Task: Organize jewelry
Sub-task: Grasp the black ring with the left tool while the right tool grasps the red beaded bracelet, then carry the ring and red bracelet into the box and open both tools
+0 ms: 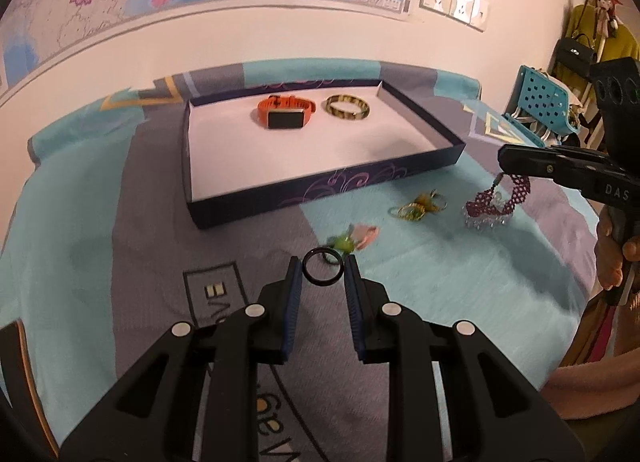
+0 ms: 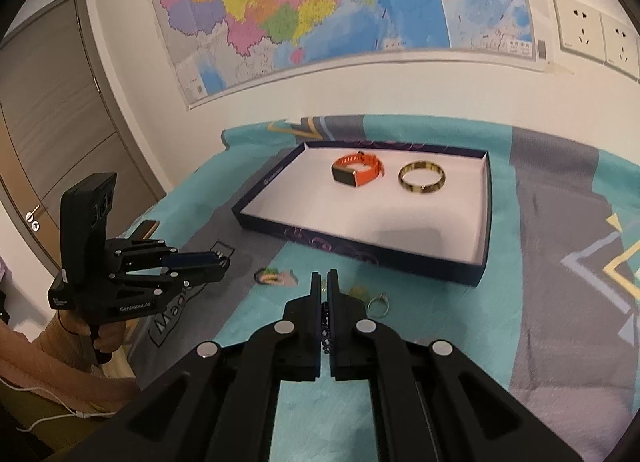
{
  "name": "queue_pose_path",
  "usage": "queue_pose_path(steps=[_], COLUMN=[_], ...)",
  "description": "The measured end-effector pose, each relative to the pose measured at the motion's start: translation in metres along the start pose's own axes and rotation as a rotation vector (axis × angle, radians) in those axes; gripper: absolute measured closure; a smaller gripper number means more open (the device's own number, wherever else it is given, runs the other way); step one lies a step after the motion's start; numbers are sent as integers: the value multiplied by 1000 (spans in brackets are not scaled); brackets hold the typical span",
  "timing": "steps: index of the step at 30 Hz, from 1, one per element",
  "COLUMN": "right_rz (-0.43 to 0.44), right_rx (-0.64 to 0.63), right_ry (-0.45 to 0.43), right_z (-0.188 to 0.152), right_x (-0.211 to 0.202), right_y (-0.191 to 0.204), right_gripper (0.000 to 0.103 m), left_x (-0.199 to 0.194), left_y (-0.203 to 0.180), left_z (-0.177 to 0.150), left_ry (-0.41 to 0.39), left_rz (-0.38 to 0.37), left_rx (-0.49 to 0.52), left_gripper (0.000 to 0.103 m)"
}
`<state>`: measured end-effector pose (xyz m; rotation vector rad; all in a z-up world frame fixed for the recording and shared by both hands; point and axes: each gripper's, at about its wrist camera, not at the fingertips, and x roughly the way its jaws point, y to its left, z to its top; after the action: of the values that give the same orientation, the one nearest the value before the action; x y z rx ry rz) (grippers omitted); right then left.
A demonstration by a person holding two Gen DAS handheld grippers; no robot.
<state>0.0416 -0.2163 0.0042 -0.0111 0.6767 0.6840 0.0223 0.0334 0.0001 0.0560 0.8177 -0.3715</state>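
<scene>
My left gripper (image 1: 322, 268) is shut on a small black ring (image 1: 307, 262), held above the blue-grey cloth; it also shows at the left of the right wrist view (image 2: 225, 260). My right gripper (image 2: 325, 278) is shut on a magenta beaded bracelet (image 1: 500, 202), whose dark beads (image 2: 326, 326) show between the pads. In the left wrist view the right gripper (image 1: 505, 158) holds it hanging, its fringe just above the cloth. A dark blue tray (image 1: 320, 190) with a white floor holds an orange watch (image 1: 285, 112) and a gold bangle (image 1: 347, 106).
Loose gold rings (image 1: 418, 208) and a pink-and-green piece (image 1: 352, 240) lie on the cloth in front of the tray (image 2: 400, 258). A hand grips each gripper's handle. A wall with a map stands behind the table; a blue perforated basket (image 1: 540, 102) is at the right.
</scene>
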Motion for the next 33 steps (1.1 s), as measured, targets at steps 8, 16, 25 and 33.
queue_pose_path(steps=[8,16,25,33], right_rz=[-7,-3,-35,-51], right_rx=[-11,-6,-2,20], right_ry=[-30,-55,-68,-41], right_z=[20,43,71,88], right_x=[0,5,25,57], right_y=[-7,-17,-33,-49], right_gripper=[102,102,102,102], left_x=[1,9,23,48], left_y=[0,6,13,18], left_z=[17,40,69,86], left_ry=[-31,-54,-70,-45], left_rz=[4,14,21,38], left_rx=[12,21,20,26], left_gripper=[81,81,81,81])
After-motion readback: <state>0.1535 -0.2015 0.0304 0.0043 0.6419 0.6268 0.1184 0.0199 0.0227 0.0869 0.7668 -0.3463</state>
